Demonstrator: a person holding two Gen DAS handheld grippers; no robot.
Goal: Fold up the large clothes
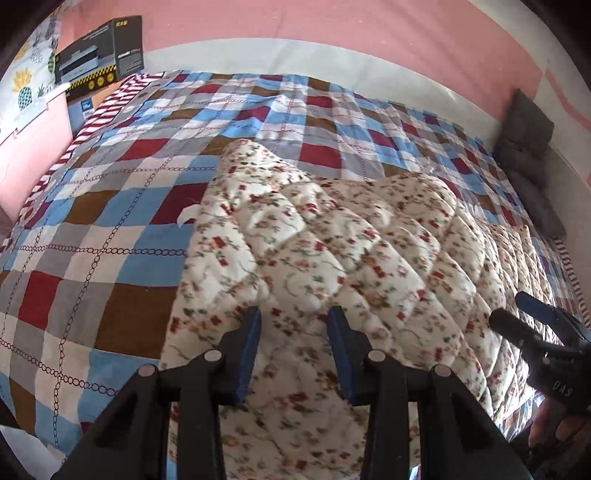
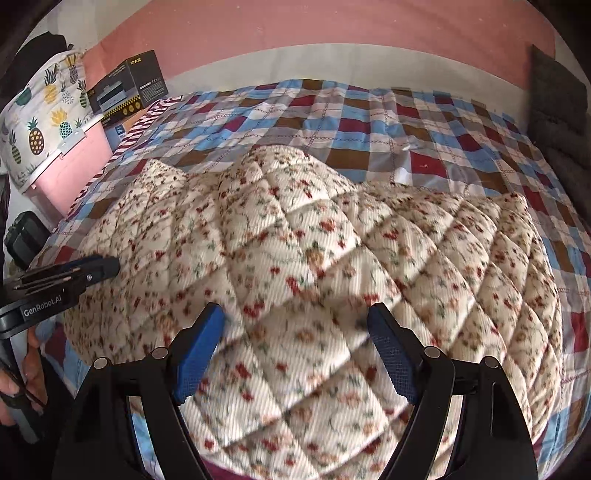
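Note:
A cream quilted garment with a small red flower print [image 1: 332, 240] lies bunched on the checked bedspread [image 1: 110, 206]; it also fills the right wrist view [image 2: 314, 240]. My left gripper [image 1: 294, 317] hovers just over its near edge, jaws open with fabric showing between them but not clamped. My right gripper [image 2: 295, 317] is open wide above the garment's near part, holding nothing. The right gripper shows at the right edge of the left wrist view [image 1: 532, 314]. The left gripper shows at the left edge of the right wrist view [image 2: 96, 269].
A black cardboard box [image 1: 99, 55] and a pineapple-print cloth [image 2: 40, 122] sit on a pink container [image 2: 74, 166] at the bed's far left. Grey cushions [image 1: 524, 147] lean on the pink wall [image 1: 332, 26] at the far right. The bedspread stretches beyond the garment.

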